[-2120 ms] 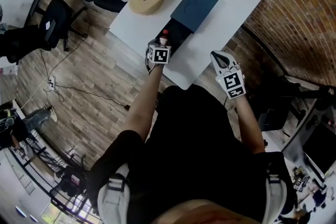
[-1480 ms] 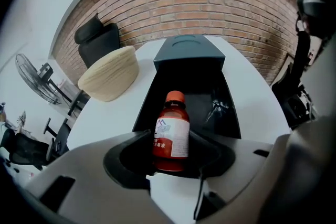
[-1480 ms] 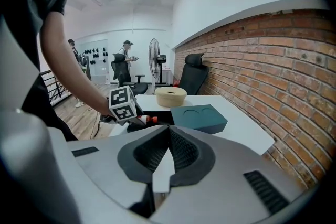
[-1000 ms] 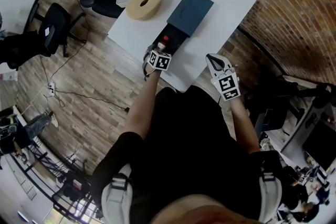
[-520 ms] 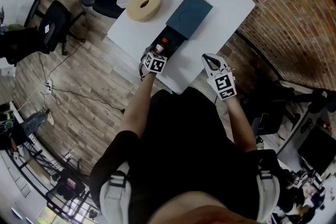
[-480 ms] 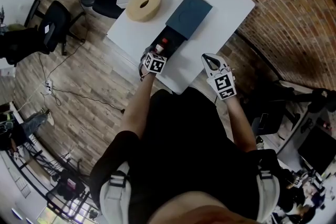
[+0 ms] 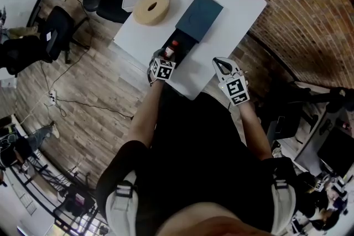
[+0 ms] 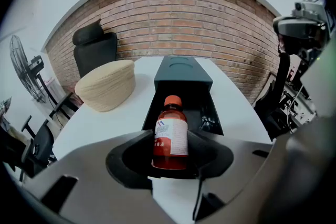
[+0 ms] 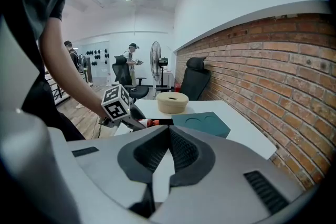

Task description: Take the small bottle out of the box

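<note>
Overall: you are standing at the near edge of a white table, working with a gripper in each hand.
Box: dark, lying lengthwise away from you; its cover is sitting over the far part, and the black inner tray is showing open at your end.
Beige ring: lying flat on the table, left of the box and apart from it.
Right gripper: you are holding it off the table's near right edge, its jaws pressed together with nothing between them.
Left gripper: you are holding it at the open end of the tray, its jaws pinching the lower body of the small bottle.
Small bottle: standing upright in the near end of the tray, reddish-brown, with an orange cap and a white label. Whether its base is resting on the tray floor cannot be told.
Handling: probably rigid, smooth-walled and fairly light. Glass or plastic cannot be told, so you are best treating it as breakable.
Hold: the low grip on the round body looks sound. The label may be slippery, so you are better off lifting straight up and keeping it upright until it is clearing the tray wall.
</note>
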Motion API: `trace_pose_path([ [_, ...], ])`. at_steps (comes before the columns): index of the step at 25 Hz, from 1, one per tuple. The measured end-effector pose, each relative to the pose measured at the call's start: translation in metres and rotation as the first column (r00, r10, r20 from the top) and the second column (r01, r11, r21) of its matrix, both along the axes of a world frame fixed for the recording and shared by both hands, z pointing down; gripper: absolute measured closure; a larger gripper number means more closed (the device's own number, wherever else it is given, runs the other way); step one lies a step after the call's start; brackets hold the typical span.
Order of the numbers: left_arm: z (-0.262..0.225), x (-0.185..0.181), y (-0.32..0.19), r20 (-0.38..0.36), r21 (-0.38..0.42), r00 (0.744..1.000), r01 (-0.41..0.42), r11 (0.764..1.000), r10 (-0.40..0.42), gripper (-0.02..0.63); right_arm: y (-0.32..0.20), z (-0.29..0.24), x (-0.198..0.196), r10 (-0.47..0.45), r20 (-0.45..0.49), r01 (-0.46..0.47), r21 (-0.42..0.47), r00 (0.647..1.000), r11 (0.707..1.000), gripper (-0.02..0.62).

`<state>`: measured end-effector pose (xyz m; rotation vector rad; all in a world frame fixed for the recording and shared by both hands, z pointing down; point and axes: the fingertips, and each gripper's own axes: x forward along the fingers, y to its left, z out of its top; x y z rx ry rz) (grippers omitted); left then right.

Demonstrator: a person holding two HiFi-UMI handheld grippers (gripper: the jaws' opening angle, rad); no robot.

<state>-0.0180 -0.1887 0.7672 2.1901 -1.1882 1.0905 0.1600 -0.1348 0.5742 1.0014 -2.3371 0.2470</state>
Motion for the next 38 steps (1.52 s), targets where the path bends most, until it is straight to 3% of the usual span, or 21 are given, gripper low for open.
trace_pose_path([
  [20,-0.06,-0.024,0.01,-0.149,0.079,0.986,-0.058,0.995,0.069,0.391,0.007,-0.009,-0.044,0.127,0.0,-0.127,0.032,0.992,0.991,0.597],
  [38,-0.121,-0.059,0.009,-0.223,0.18,0.961,-0.123,0.976,0.163,0.391,0.02,-0.011,-0.085,0.219,0.007,-0.219,0.044,0.976,0.975,0.598],
])
